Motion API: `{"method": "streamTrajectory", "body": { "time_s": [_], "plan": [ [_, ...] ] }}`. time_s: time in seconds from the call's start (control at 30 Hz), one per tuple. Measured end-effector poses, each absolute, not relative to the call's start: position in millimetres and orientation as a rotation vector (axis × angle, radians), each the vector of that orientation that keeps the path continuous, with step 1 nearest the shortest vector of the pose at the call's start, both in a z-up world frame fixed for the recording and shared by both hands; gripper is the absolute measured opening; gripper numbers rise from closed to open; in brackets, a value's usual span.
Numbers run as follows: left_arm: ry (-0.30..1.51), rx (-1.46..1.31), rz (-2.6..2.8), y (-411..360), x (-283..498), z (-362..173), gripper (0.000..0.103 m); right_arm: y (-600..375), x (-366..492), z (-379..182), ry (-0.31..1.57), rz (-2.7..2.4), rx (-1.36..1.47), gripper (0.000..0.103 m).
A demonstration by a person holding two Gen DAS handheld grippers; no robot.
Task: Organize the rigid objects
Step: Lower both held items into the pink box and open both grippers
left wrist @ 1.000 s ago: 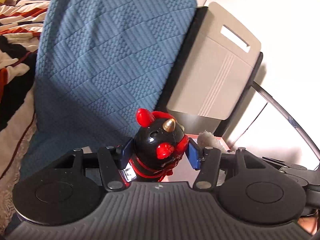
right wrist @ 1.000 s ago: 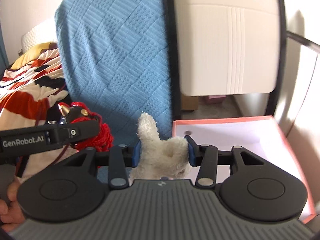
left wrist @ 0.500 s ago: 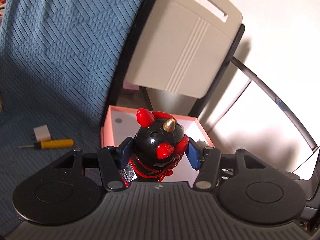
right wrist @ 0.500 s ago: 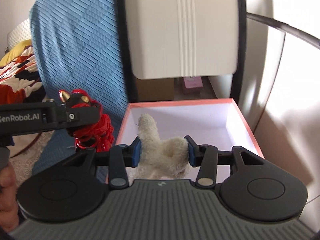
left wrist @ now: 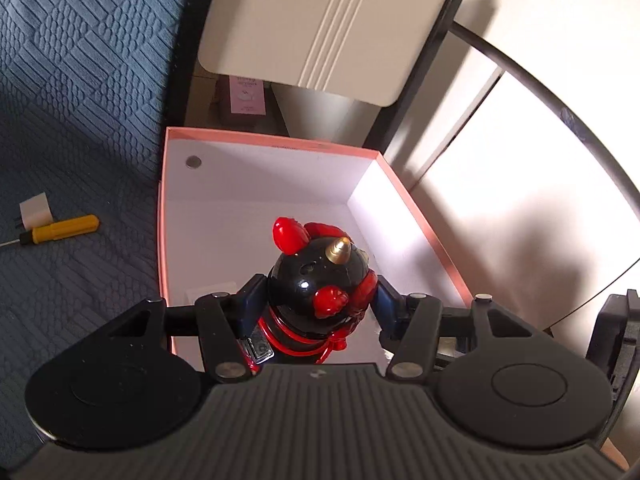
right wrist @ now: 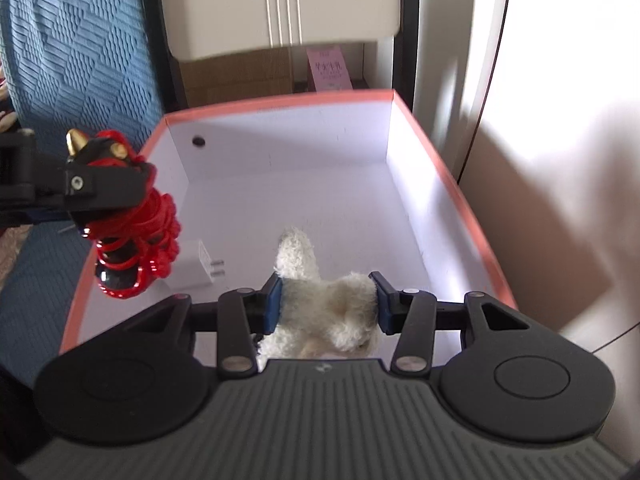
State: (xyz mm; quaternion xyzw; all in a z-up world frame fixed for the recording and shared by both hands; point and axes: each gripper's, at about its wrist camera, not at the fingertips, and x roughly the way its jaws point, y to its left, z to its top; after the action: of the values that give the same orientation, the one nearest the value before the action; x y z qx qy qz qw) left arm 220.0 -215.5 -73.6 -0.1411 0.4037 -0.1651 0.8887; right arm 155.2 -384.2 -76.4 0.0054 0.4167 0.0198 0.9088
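My left gripper point(left wrist: 318, 308) is shut on a black and red toy figure point(left wrist: 316, 280) with a gold horn and holds it above the near left part of an open pink-rimmed box point(left wrist: 272, 142). The figure point(right wrist: 128, 216) also shows in the right wrist view, over the box's left rim point(right wrist: 80, 292). My right gripper point(right wrist: 326, 300) is shut on a white fluffy plush toy point(right wrist: 320, 300) and holds it over the near part of the same box. A white plug adapter point(right wrist: 200, 266) lies on the box floor.
A yellow-handled screwdriver point(left wrist: 60, 230) and a small white block point(left wrist: 36, 210) lie on the blue quilted cover point(left wrist: 80, 80) left of the box. A beige chair back point(left wrist: 320, 28) and a pink carton point(left wrist: 246, 98) stand behind the box. A pale wall is on the right.
Both grippers have moved forward and tilted down over the box, each still holding its toy. The box interior and the adapter inside it have come into view.
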Motion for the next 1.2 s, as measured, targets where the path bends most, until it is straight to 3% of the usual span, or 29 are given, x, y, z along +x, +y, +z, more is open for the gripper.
{"method": "streamTrajectory", "body": {
  "time_s": [0.47, 0.53, 0.6, 0.67, 1.2],
  "plan": [
    [0.919, -0.285, -0.29, -208.8, 228.8, -100.9, 0.063, -396.7, 158.4, -89.2, 0.903, 0.01, 0.082, 0.05],
    [0.897, -0.284, -0.27, -204.7, 226.5, -97.6, 0.068, -397.5, 159.8, -87.0, 0.903, 0.024, 0.121, 0.057],
    [0.869, -0.304, -0.272, -199.9, 225.2, -90.9, 0.076, -394.3, 159.4, -81.1, 0.883, 0.014, 0.132, 0.079],
    [0.847, -0.309, -0.274, -195.9, 223.9, -82.5, 0.077, -389.0, 156.8, -73.9, 0.855, 0.013, 0.113, 0.085],
    [0.628, -0.315, -0.246, -147.4, 172.4, -1.1, 0.077, -338.5, 130.5, -4.8, 0.68, 0.147, 0.054, 0.085]
  ]
}}
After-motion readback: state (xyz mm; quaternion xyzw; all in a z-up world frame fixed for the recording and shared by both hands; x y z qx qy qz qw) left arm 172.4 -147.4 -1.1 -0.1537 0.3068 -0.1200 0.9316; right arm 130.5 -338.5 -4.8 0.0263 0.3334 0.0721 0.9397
